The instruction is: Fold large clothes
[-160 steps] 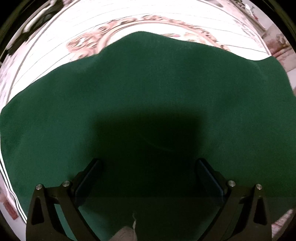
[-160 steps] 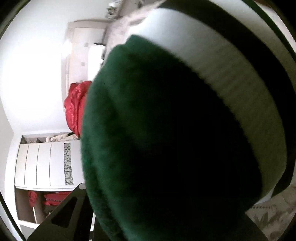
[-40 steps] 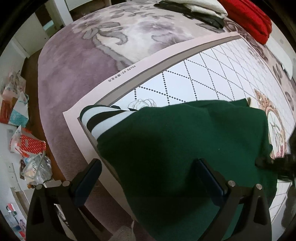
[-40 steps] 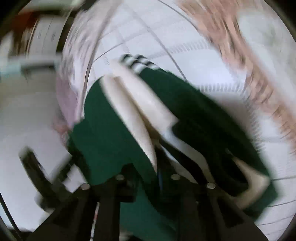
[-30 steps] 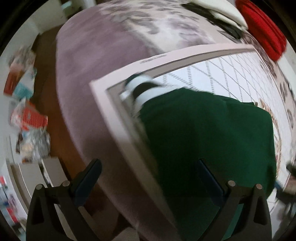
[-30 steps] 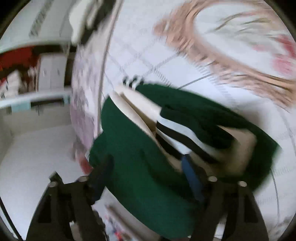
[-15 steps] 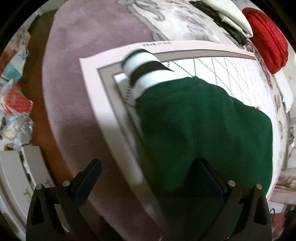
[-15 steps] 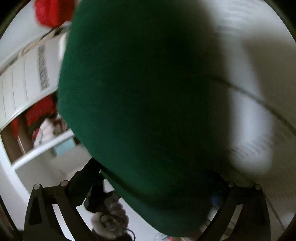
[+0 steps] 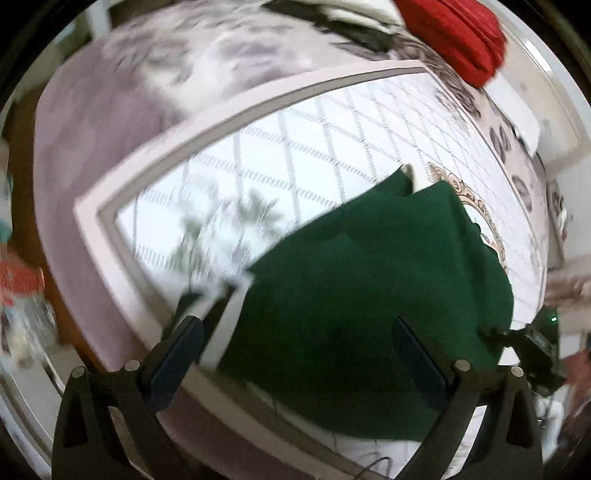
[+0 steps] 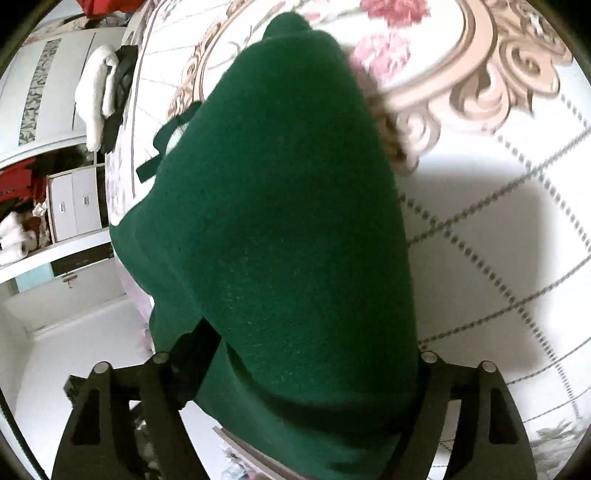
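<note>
A dark green garment (image 9: 369, 295) lies folded on the patterned mat (image 9: 295, 147), its white striped cuff (image 9: 229, 310) blurred at the near left edge. My left gripper (image 9: 297, 347) hangs open above it, one finger by the cuff and the other over the green cloth. At the garment's right edge shows my right gripper (image 9: 535, 343). In the right wrist view the green garment (image 10: 288, 221) bulges up between the jaws of my right gripper (image 10: 306, 362). Those jaws are closing, and the cloth fills the gap and touches both fingers, covering the right one.
The mat (image 10: 498, 221) lies on a mauve carpet (image 9: 92, 147). A red bundle (image 9: 454, 33) sits at the far edge. White and black clothes (image 10: 103, 85) lie beyond the mat, with white drawers (image 10: 74, 206) behind them.
The left gripper has swung across the mat, so the striped cuff now sits by its left finger. The right gripper has dropped onto the green fold and its jaws have narrowed around it.
</note>
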{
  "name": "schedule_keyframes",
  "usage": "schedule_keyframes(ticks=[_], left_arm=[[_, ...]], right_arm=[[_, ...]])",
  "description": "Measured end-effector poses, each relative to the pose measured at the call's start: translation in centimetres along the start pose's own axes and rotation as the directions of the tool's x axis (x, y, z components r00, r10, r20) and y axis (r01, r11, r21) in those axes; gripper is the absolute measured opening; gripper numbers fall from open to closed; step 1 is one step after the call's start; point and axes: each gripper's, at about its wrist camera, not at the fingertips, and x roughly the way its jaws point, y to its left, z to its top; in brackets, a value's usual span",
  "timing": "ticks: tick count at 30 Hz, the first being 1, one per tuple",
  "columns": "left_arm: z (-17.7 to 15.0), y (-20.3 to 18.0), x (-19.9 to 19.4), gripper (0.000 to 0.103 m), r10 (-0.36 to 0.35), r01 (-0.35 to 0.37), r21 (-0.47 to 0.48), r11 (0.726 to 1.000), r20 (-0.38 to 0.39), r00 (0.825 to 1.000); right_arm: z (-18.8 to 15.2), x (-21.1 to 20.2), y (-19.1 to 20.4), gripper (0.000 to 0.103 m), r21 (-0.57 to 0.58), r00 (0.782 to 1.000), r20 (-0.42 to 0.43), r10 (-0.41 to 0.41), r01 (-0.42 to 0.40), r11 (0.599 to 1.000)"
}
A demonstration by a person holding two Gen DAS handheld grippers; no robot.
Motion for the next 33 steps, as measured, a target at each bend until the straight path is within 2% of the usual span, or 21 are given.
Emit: schedule_keyframes(ticks=[3, 6, 8, 11, 13, 15, 16, 18, 19, 20, 21, 22, 23, 24, 27, 30, 33], left_arm=[[2.9, -0.6, 1.9, 0.103, 0.020, -0.019, 0.064, 0.998, -0.013, 1.000], [5.1, -0.9, 5.3, 0.103, 0.028, -0.013, 0.144, 0.989, -0.098, 0.995], [6.3, -1.4, 7.8, 0.103, 0.027, 0.008, 0.194, 0.981, -0.174, 0.984], [7.1, -1.9, 11.2, 0.103, 0.015, 0.058, 0.246, 0.968, -0.286, 0.958], [7.4, -2.4, 11.8, 0.103, 0.002, 0.083, 0.269, 0.959, -0.300, 0.954], [7.6, -3.0, 11.6, 0.101, -0.015, 0.105, 0.302, 0.947, -0.285, 0.958], [7.5, -3.2, 11.4, 0.098, -0.029, 0.119, 0.318, 0.941, -0.273, 0.961], [7.3, -3.7, 10.9, 0.055, -0.103, 0.190, 0.318, 0.929, -0.271, 0.957], [7.1, -4.0, 10.6, 0.048, -0.132, 0.219, 0.317, 0.923, -0.274, 0.953], [6.9, -4.4, 10.3, 0.041, -0.129, 0.216, 0.336, 0.917, -0.262, 0.956], [6.7, -4.7, 10.1, 0.029, -0.128, 0.215, 0.358, 0.909, -0.251, 0.959], [6.4, -5.1, 9.7, 0.026, -0.125, 0.210, 0.378, 0.902, -0.238, 0.963], [6.2, -5.4, 9.5, 0.021, -0.119, 0.200, 0.392, 0.898, -0.223, 0.968], [6.2, -5.5, 9.1, 0.015, -0.114, 0.190, 0.403, 0.895, -0.206, 0.972], [6.7, -5.3, 8.0, 0.009, -0.126, 0.186, 0.391, 0.902, -0.173, 0.977], [7.3, -6.0, 6.9, 0.007, -0.152, 0.196, 0.384, 0.902, -0.143, 0.978], [8.2, -7.6, 5.9, 0.007, -0.164, 0.197, 0.398, 0.896, -0.115, 0.980]], right_arm=[[0.0, -0.9, 0.4, 0.089, -0.014, 0.999, 0.013, -0.040, 0.040, 0.999], [-0.6, -0.5, 0.7, 0.091, -0.020, 0.998, 0.047, -0.050, 0.051, 0.999], [-0.7, -0.2, -0.3, 0.092, -0.008, 0.997, 0.060, -0.042, 0.043, 0.999], [-1.8, 1.1, -0.3, 0.097, 0.003, 0.998, 0.057, -0.022, 0.022, 1.000], [-1.3, 1.8, -1.1, 0.100, 0.016, 0.999, 0.037, 0.002, -0.002, 1.000], [-0.6, 2.5, -1.8, 0.103, 0.029, 0.999, 0.010, 0.036, -0.036, 0.999], [-0.3, 2.8, -1.9, 0.103, 0.033, 0.999, -0.002, 0.052, -0.051, 0.998], [0.2, 3.3, -2.0, 0.103, 0.030, 0.997, -0.024, 0.068, -0.067, 0.997], [0.4, 3.5, -1.9, 0.103, 0.034, 0.997, -0.033, 0.073, -0.072, 0.997], [0.7, 4.0, -1.5, 0.103, 0.033, 0.997, -0.035, 0.076, -0.075, 0.997], [0.7, 4.0, -1.4, 0.103, 0.023, 0.997, -0.034, 0.074, -0.074, 0.997], [0.5, 3.9, -1.3, 0.102, 0.015, 0.997, -0.025, 0.069, -0.068, 0.998], [0.3, 3.8, -1.2, 0.092, 0.003, 0.998, -0.015, 0.065, -0.065, 0.998], [0.1, 3.6, -0.9, 0.079, -0.012, 0.998, -0.001, 0.056, -0.056, 0.998], [-0.8, 2.3, -0.1, 0.053, -0.034, 0.997, 0.044, 0.064, -0.063, 0.997], [-1.6, 0.8, 0.8, 0.045, -0.025, 0.993, 0.059, 0.098, -0.097, 0.995], [-2.0, -0.7, 2.0, 0.041, -0.035, 0.989, 0.086, 0.124, -0.121, 0.992]])
